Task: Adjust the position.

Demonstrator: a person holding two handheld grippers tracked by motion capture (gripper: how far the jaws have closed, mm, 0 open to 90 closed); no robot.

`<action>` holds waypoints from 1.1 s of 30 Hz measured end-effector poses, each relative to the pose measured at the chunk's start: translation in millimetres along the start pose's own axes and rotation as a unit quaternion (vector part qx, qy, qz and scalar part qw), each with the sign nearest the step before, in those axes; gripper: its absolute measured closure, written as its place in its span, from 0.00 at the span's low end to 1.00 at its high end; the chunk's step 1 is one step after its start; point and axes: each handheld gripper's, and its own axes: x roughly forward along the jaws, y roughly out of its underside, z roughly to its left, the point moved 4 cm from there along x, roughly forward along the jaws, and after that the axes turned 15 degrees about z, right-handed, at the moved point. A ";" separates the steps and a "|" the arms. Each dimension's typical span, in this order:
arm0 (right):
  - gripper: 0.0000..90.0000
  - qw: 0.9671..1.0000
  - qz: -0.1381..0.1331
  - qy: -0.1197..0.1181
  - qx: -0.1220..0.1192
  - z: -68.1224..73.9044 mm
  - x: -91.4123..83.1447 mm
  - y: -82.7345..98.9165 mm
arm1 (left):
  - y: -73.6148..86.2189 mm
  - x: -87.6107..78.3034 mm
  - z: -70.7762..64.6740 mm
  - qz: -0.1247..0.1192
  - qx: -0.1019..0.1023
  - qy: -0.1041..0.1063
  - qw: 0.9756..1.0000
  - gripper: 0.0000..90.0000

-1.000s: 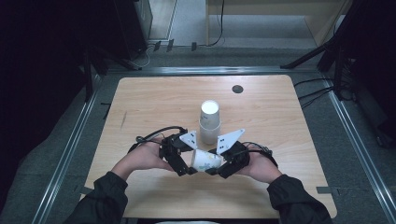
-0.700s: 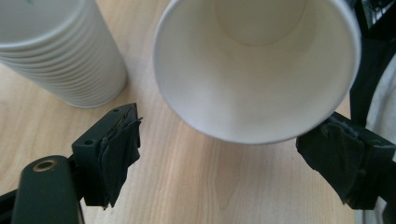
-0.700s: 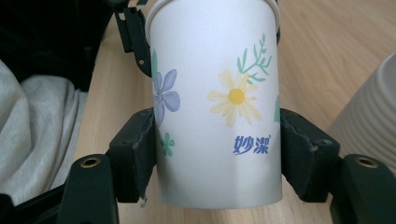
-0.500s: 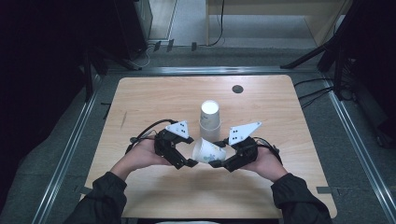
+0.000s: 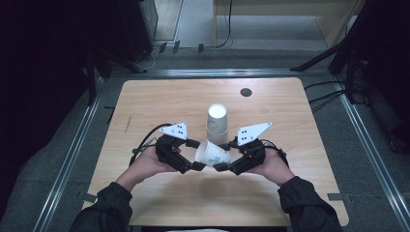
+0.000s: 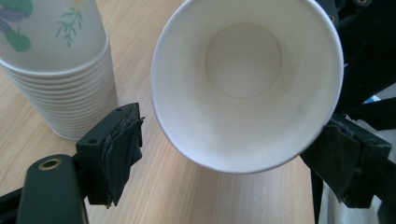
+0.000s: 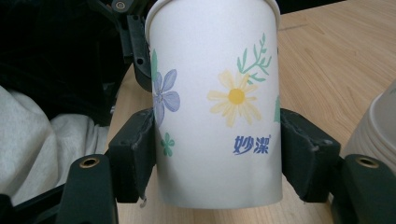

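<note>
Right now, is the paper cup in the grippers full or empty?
Empty: the left gripper view looks straight into the paper cup and shows its bare white bottom.

cup point(image 5: 212, 154) on its side between both grippers | cup stack point(image 5: 217, 123) just behind, probably mid-table point(image 5: 145, 101)

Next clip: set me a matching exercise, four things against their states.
Things:
1. single paper cup
2. cup stack
3. left hand-held gripper
4. right hand-held gripper

States:
A. jaws open, either side of the cup's rim
B. standing upside down on the table
C. held on its side, above the table
D. jaws clamped on the cup's flowered wall

Pairs: 1-C, 2-B, 3-A, 4-D
</note>
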 end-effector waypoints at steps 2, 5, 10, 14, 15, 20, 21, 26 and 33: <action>0.37 1.000 -0.004 -0.005 0.000 0.0 0.9 -0.9 | -0.9 0.5 -1.6 -0.011 -0.002 0.009 1.000 0.17; 0.37 1.000 -0.008 -0.009 -0.001 0.7 1.7 -1.9 | -2.5 0.6 -3.1 -0.023 0.000 0.014 1.000 0.18; 0.37 1.000 -0.014 -0.014 0.000 1.2 1.5 -2.7 | -4.5 -0.2 -4.3 -0.037 -0.002 0.033 0.999 0.23; 0.37 1.000 -0.017 -0.024 0.004 1.5 2.2 -3.2 | -4.1 -0.7 -4.0 -0.046 -0.002 0.038 0.998 0.24; 0.37 1.000 -0.017 -0.024 0.004 1.5 2.2 -3.2 | -4.1 -0.7 -4.0 -0.046 -0.002 0.038 0.998 0.24; 0.37 1.000 -0.011 -0.024 0.003 2.2 4.1 -3.4 | -4.8 0.0 -5.1 -0.049 0.001 0.037 0.998 0.24; 0.38 1.000 -0.010 -0.024 0.004 2.5 4.0 -3.3 | -4.8 0.0 -5.2 -0.048 0.001 0.035 0.998 0.25; 0.38 1.000 -0.010 -0.023 0.004 2.0 4.0 -3.3 | -4.6 -0.1 -5.1 -0.045 0.002 0.033 0.998 0.27; 0.37 0.999 0.004 -0.030 0.015 1.5 5.2 -3.2 | -4.3 0.7 -5.1 -0.037 0.002 0.029 0.999 0.28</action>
